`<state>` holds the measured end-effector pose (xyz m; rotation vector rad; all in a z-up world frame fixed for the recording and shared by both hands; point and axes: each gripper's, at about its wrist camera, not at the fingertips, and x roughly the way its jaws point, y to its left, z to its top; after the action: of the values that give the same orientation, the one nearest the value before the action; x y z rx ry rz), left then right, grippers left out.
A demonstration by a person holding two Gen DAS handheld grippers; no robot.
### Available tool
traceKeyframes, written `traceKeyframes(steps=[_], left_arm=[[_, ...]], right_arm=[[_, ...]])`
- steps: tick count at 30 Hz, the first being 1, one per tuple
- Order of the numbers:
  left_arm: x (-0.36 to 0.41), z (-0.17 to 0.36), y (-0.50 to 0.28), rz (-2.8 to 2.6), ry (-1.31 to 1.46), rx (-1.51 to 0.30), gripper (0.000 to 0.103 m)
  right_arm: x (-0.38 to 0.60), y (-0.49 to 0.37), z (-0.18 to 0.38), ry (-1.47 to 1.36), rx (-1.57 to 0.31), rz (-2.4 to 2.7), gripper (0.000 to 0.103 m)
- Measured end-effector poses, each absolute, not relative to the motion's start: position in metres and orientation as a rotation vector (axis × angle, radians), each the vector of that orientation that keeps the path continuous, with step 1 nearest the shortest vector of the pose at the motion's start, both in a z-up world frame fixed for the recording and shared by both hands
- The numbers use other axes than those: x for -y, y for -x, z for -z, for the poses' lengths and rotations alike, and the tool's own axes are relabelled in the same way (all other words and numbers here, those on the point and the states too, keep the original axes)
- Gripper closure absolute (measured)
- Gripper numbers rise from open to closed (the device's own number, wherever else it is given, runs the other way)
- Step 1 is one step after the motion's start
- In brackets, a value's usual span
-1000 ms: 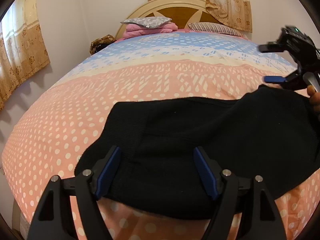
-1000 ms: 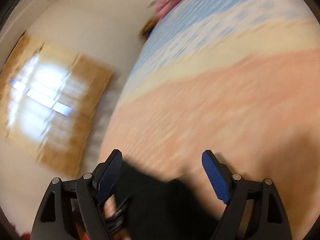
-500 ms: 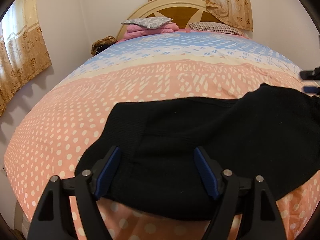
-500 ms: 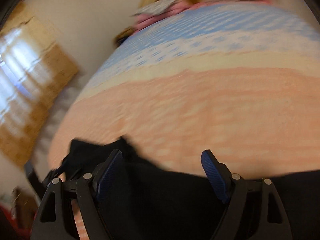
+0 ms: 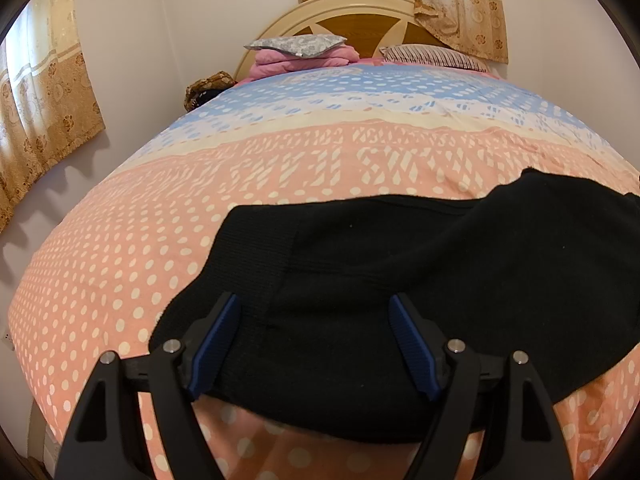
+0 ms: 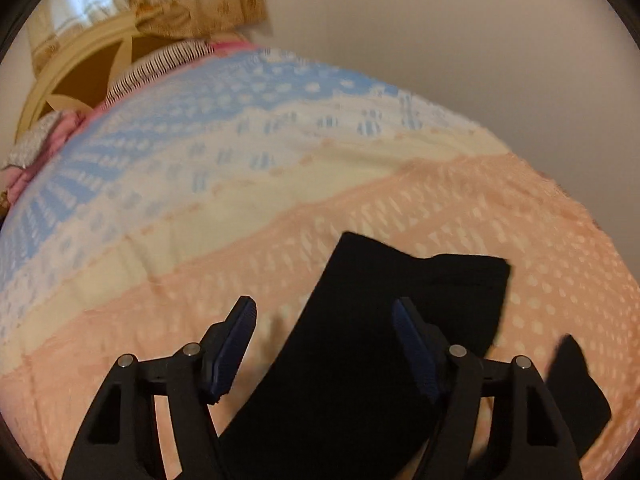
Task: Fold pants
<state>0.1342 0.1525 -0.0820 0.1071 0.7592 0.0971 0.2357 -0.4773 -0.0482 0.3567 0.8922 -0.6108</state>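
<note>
Black pants (image 5: 400, 280) lie flat on the bed, waistband end to the left in the left wrist view. My left gripper (image 5: 316, 340) is open, its blue pads either side of the cloth near the waistband, low over it. In the right wrist view the leg ends of the pants (image 6: 384, 320) lie on the pink part of the cover, one leg cuff (image 6: 472, 276) folded over and a separate black flap (image 6: 576, 392) at the lower right. My right gripper (image 6: 324, 340) is open above the leg, holding nothing.
The bed cover (image 5: 280, 184) is pink with white dots near me, cream and blue farther up. Folded pink bedding with a grey pillow (image 5: 296, 44) and a striped pillow (image 5: 432, 56) lie by the headboard (image 5: 360, 16). Curtains (image 5: 44, 112) hang left; a wall (image 6: 480, 40) is right.
My right gripper has left the left wrist view and swung round from the waistband side to the leg ends. The left gripper and the pants stay still.
</note>
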Motion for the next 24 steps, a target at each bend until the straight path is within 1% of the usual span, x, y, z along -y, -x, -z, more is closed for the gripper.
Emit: traceKeyframes(steps=[3, 4, 5, 7, 8, 10, 14, 18, 21, 24], left_arm=[[-0.152, 0.082, -0.134, -0.100, -0.109, -0.759, 0.023], [-0.151, 0.083, -0.133, -0.101, -0.109, -0.758, 0.023], [-0.152, 0.083, -0.133, -0.102, -0.110, -0.758, 0.023], [-0.151, 0.083, -0.133, -0.103, -0.110, -0.757, 0.023], [-0.151, 0.083, -0.133, -0.104, -0.111, -0.756, 0.023], [-0.150, 0.083, -0.132, -0.104, -0.111, -0.755, 0.023], [-0.151, 0.083, -0.131, -0.105, -0.111, -0.754, 0.023], [-0.150, 0.082, -0.131, -0.108, -0.112, -0.752, 0.023], [-0.150, 0.082, -0.131, -0.106, -0.110, -0.753, 0.023], [-0.150, 0.082, -0.131, -0.106, -0.111, -0.752, 0.023]], right_arm=[[0.478, -0.253, 0.066, -0.348, -0.968, 0.640, 0.032], [0.477, -0.256, 0.069, -0.326, -0.981, 0.650, 0.037], [0.476, -0.257, 0.072, -0.297, -0.992, 0.660, 0.059], [0.475, -0.256, 0.070, -0.276, -0.994, 0.660, 0.090], [0.479, -0.253, 0.068, -0.296, -0.988, 0.650, 0.094], [0.490, -0.238, 0.062, -0.387, -0.938, 0.602, 0.098], [0.497, -0.182, 0.030, -0.557, -0.728, 0.478, 0.098], [0.507, -0.097, 0.004, -0.705, -0.531, 0.448, 0.098], [0.513, -0.042, 0.006, -0.748, -0.470, 0.484, 0.099], [0.527, 0.001, 0.030, -0.823, -0.473, 0.519, 0.099]])
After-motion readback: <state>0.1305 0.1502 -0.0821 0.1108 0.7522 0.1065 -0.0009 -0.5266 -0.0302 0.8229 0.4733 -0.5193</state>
